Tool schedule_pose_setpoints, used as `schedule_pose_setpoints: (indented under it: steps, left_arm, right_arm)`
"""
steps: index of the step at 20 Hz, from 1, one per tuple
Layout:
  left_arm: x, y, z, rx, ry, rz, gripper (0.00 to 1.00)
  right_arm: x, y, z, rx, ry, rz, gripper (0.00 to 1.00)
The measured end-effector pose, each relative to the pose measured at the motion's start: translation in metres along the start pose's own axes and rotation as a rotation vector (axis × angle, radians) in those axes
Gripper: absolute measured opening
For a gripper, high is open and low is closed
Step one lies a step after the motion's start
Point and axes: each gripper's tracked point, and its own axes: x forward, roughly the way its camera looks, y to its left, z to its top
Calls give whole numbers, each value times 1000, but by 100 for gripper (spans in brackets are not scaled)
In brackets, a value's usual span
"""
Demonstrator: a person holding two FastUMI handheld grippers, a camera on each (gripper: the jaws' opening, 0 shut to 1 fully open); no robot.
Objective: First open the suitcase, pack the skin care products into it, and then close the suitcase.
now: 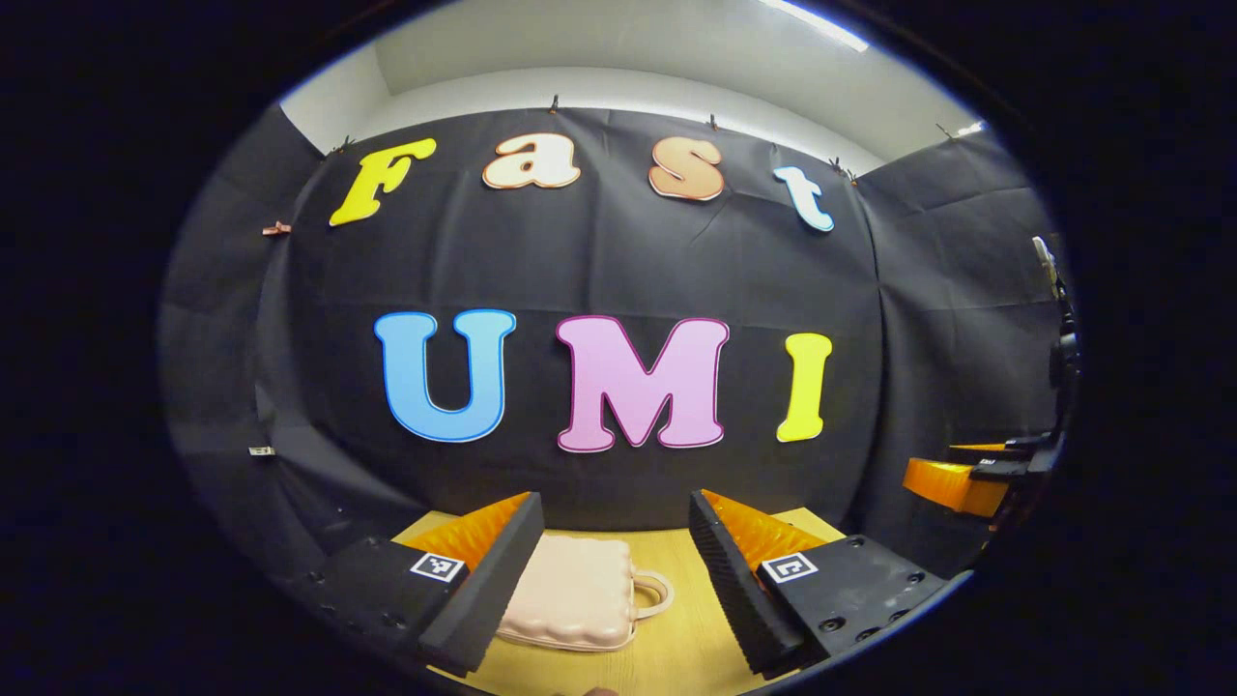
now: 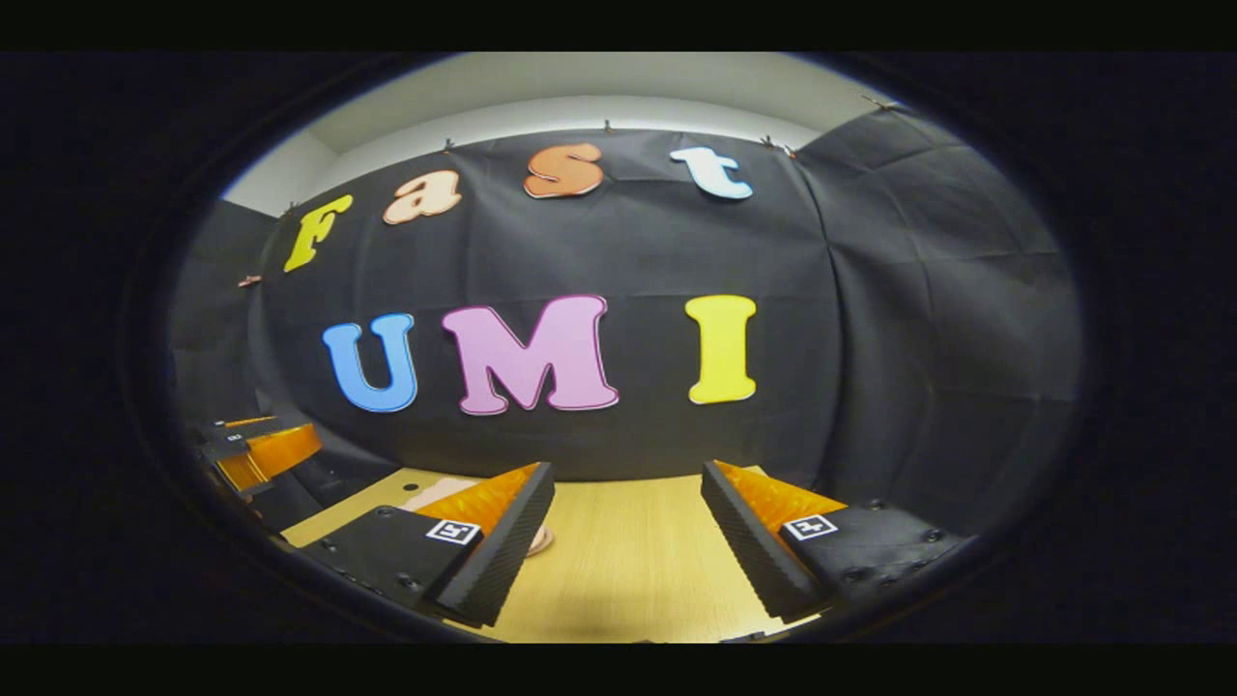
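Your left hand-held gripper (image 1: 614, 570) hovered above the tabletop (image 1: 676, 648), fingers spread wide and holding nothing. The pink suitcase (image 1: 575, 594) lay flat and closed just beyond them, handle (image 1: 655, 592) to the right. Your right hand-held gripper (image 2: 626, 541) was equally wide apart and empty, the suitcase (image 2: 435, 493) peeking past its left finger.

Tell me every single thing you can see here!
suitcase: one, pale pink with a handle, closed, lying on the table between the left claw's fingers in the left gripper view.
table: one, light wood, under both claws.
cloth: black, hung as the back wall of the booth.
ceiling light: one, white, at the top of the left gripper view.
left claw: one, open, above the suitcase.
right claw: one, open, above bare table.
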Motion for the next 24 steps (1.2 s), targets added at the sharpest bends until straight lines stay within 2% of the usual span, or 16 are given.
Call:
schedule_pose_setpoints:
  steps: [4,10,11,12,13,15,16,17,18,24]
  left_arm:
    - [-32,15,-8,-10,2,-27,96]
    - [-27,29,-21,76,-20,-60,96]
    - [-25,27,-22,87,-17,-75,96]
    - [-23,25,-25,104,-12,-87,96]
    - [-20,25,-26,116,-8,-91,96]
    - [-17,20,-32,97,7,-115,97]
    - [-17,18,-33,79,11,-120,98]
    - [-18,18,-31,64,9,-119,98]
    - [-18,19,-30,54,6,-117,97]
    - [-17,26,-35,53,25,-98,97]
  right_arm:
    - [-27,23,6,-21,-52,-29,97]
    - [-43,37,-9,-31,-38,-70,98]
    - [-43,36,-10,-35,-36,-81,89]
    - [-44,36,-12,-45,-33,-93,89]
    - [-44,35,-13,-58,-29,-100,97]
    - [-46,38,-11,-73,-35,-102,97]
    - [-47,38,-8,-75,-43,-106,89]
    - [-48,39,-7,-76,-49,-108,89]
    - [-48,38,-7,-78,-52,-111,97]
    - [-48,44,-11,-71,-42,-106,97]
